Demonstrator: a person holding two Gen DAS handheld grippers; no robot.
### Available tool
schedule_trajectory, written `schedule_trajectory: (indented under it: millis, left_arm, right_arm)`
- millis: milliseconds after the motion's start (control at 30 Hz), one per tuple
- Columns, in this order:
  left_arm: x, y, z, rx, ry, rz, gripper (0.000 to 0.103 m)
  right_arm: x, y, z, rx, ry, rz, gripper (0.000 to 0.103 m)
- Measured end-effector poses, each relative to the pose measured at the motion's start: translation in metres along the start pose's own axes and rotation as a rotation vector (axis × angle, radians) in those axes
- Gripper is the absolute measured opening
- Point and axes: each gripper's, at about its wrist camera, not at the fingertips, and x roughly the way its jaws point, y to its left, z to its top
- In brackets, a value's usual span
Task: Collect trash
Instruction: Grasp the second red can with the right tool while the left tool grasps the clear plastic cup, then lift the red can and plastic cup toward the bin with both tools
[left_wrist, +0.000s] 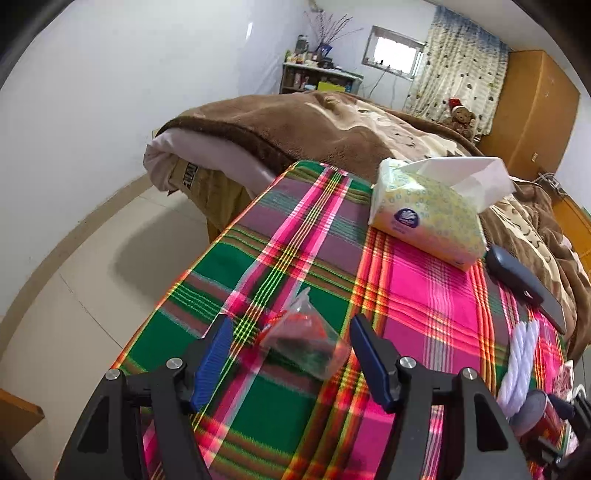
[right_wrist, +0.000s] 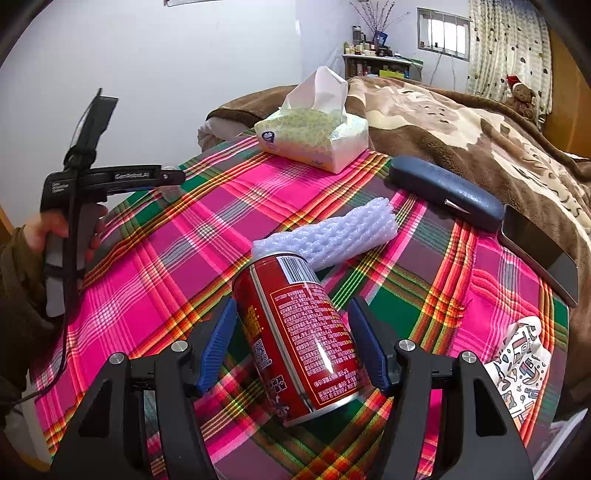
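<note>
Can (right_wrist: 295, 332) lies between open right hand-held gripper (right_wrist: 291, 314) fingers.

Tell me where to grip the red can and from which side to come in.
Grip the red can across its round body, about midway along its length. It is tilted, its barcode end away from the camera, between the open fingers of the right gripper. Come straight in from the near side, as that gripper already points, so the blue pads close on the curved sides, not the ends.

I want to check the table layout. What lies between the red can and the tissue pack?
In the right wrist view, a white foam net sleeve lies between the red can and the tissue pack, then bare plaid cloth.
</note>
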Motion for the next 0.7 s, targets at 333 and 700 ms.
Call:
schedule_trajectory:
  millis: [333, 700]
  left_arm:
    - [0.018, -0.002, 0.007, -0.03, -0.003, 0.021, 0.05]
    - [0.002, -0.032, -0.013, 0.103, 0.013, -0.055, 0.046]
  right_arm:
    - [0.001, -0.001, -0.002, 0.04, -0.013, -0.003, 0.064]
    - [-0.003, -0.005, -0.007, 0.088, -0.031, -0.013, 0.06]
